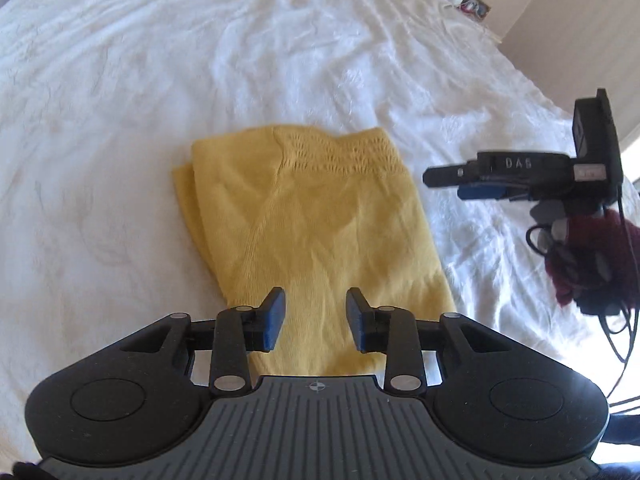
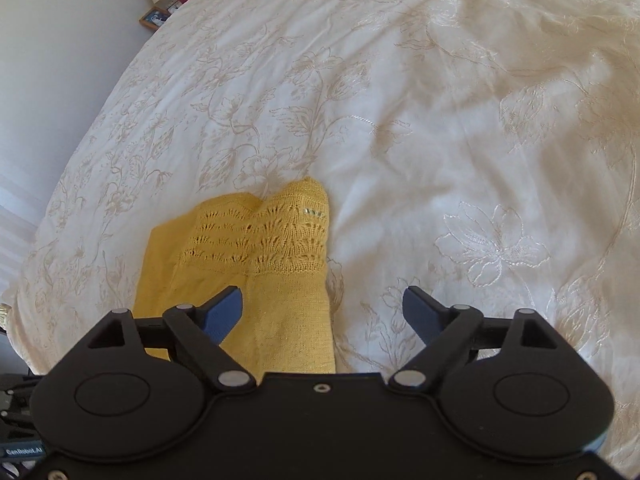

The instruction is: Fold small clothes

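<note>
While both grippers hang above the bed, the yellow knit garment (image 1: 308,236) lies folded flat on the white embroidered bedspread (image 1: 120,80), a rough rectangle with a band of openwork lace stitching across its far end. A second layer of the same fabric peeks out along its left edge in the left wrist view, so the fold is at least two layers deep.

Left gripper (image 1: 315,318): jaws apart, nothing between them. Blue pads (image 1: 276,322) sit over the near end of the garment; whether they touch the cloth cannot be told from this angle.

Right gripper (image 2: 322,314): jaws spread wide, empty. In its own view the left finger lies over the garment's near right portion, the right finger over bare bedspread; the garment's right edge runs between them. From the left wrist view the same gripper (image 1: 444,178) is seen side-on at the right, just beside the garment's far right corner and clear of the cloth, with the letters "DAS" on its body. The opening cannot be judged from that side view.

The lace band (image 2: 260,236) is sharp in the right wrist view, with a small pale stitch near its right end.

Surroundings: a dark red bundle with black cables (image 1: 584,264) at the right edge of the left view; a lamp and framed picture (image 2: 158,6) on a bedside surface at far left of the right view.
</note>
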Demonstrator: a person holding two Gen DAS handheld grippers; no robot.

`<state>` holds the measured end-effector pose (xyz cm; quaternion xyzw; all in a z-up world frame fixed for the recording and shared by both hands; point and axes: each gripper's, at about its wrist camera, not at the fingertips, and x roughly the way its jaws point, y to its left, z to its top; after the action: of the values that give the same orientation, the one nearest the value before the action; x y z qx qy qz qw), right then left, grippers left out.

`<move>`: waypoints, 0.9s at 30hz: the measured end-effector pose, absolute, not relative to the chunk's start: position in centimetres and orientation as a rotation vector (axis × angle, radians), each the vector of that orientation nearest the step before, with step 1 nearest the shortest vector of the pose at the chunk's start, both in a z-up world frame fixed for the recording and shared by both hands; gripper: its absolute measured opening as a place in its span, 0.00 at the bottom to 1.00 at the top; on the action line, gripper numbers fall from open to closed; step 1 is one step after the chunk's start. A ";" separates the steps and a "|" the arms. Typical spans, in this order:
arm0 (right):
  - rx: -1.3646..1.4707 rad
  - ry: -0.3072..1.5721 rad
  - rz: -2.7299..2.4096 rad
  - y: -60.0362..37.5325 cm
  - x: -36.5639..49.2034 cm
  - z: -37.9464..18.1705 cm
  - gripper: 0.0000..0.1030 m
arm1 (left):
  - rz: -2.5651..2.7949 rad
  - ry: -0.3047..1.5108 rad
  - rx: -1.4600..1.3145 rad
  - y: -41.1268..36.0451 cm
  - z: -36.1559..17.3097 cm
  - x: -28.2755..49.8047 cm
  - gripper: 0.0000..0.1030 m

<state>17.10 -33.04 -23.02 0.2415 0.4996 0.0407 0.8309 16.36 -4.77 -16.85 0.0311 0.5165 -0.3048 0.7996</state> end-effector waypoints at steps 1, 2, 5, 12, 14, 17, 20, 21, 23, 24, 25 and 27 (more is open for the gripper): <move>0.501 1.058 0.090 -32.9 17.2 -23.0 0.96 | -0.648 1.093 0.065 -5.3 -16.8 17.0 0.40; 0.491 1.056 0.093 -32.7 17.2 -23.0 0.97 | -0.637 1.073 0.064 -6.1 -16.9 17.8 0.42; 0.472 1.055 0.088 -32.3 17.7 -22.9 0.99 | -0.605 1.025 0.093 -7.9 -17.5 19.9 0.43; 0.474 1.055 0.055 -31.8 19.7 -23.4 0.99 | -0.495 1.059 0.145 -9.3 -21.2 25.4 0.43; 0.454 1.072 0.050 -31.4 20.5 -23.8 0.99 | -0.460 1.113 0.135 -7.7 -22.7 26.6 0.44; 0.393 1.129 0.033 -30.8 22.0 -25.1 0.99 | -0.472 1.124 0.109 -6.1 -23.3 27.1 0.45; 0.341 1.191 -0.004 -30.6 23.5 -27.1 0.99 | -0.469 1.117 0.134 -5.7 -23.4 27.1 0.45; 0.340 1.203 -0.012 -30.6 23.8 -27.6 0.99 | -0.469 1.121 0.125 -5.5 -23.5 27.3 0.45; 0.328 1.221 -0.034 -30.5 24.5 -28.4 0.99 | -0.471 1.127 0.096 -5.0 -23.6 27.4 0.45; 0.317 1.224 -0.039 -30.4 24.7 -28.6 1.00 | -0.474 1.128 0.092 -5.0 -23.6 27.4 0.45; 0.305 1.225 -0.043 -30.2 24.9 -28.7 1.00 | -0.479 1.128 0.094 -5.0 -23.6 27.4 0.45; 0.298 1.222 -0.058 -30.1 25.2 -28.7 1.00 | -0.489 1.125 0.104 -5.1 -23.7 27.3 0.47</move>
<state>25.16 -30.06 -28.74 0.1393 0.5716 -0.0272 0.8082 27.32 -5.14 -23.69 0.0487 0.5277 -0.2295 0.8164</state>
